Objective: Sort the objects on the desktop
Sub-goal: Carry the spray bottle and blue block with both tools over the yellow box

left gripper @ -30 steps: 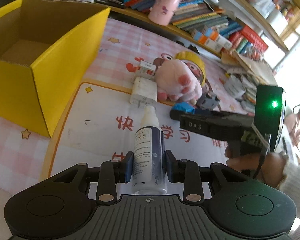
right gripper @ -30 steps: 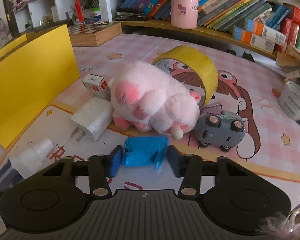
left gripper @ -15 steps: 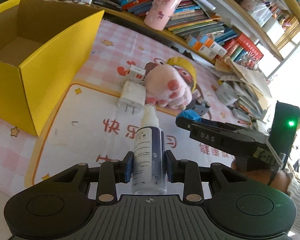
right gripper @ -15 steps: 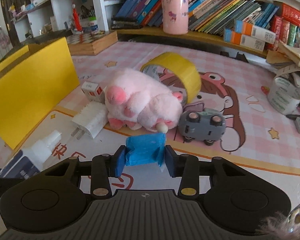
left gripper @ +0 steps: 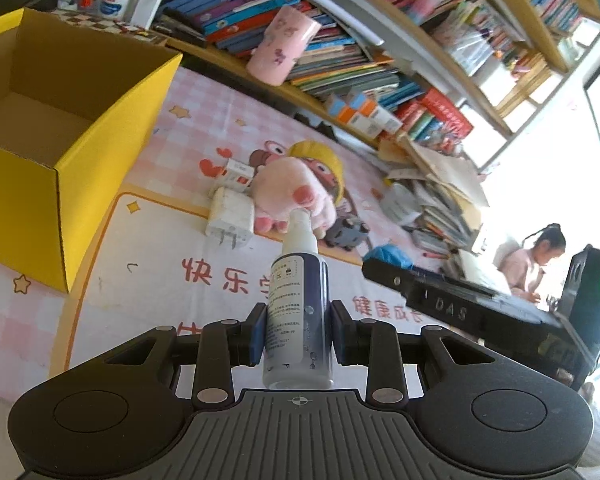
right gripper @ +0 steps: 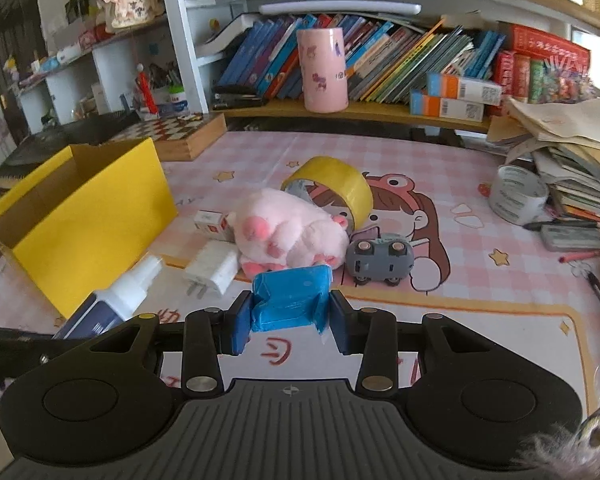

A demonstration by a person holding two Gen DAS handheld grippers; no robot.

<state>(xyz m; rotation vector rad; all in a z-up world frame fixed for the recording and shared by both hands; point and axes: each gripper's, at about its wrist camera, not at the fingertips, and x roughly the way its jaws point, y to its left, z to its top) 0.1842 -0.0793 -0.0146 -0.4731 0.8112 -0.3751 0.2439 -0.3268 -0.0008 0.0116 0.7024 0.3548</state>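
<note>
My left gripper (left gripper: 296,332) is shut on a white-and-navy spray bottle (left gripper: 298,304), held above the mat with its nozzle pointing away; the bottle also shows in the right wrist view (right gripper: 112,308). My right gripper (right gripper: 288,316) is shut on a crumpled blue packet (right gripper: 290,300), lifted clear of the mat. In the left wrist view that gripper (left gripper: 388,270) hangs to the right of the bottle. An open yellow box (left gripper: 112,132) stands at the left, its inside bare where I can see it.
On the mat lie a pink plush pig (right gripper: 288,228), a white charger (right gripper: 212,270), a small white-and-red box (right gripper: 210,222), a grey toy car (right gripper: 382,258) and a yellow tape roll (right gripper: 336,184). A grey tape roll (right gripper: 518,194) and stacked books (right gripper: 580,184) crowd the right.
My right gripper squeezed the blue packet tighter and lifted it off the mat. Both grippers rose, so the desk objects look smaller and farther; the bottle stays clamped.
</note>
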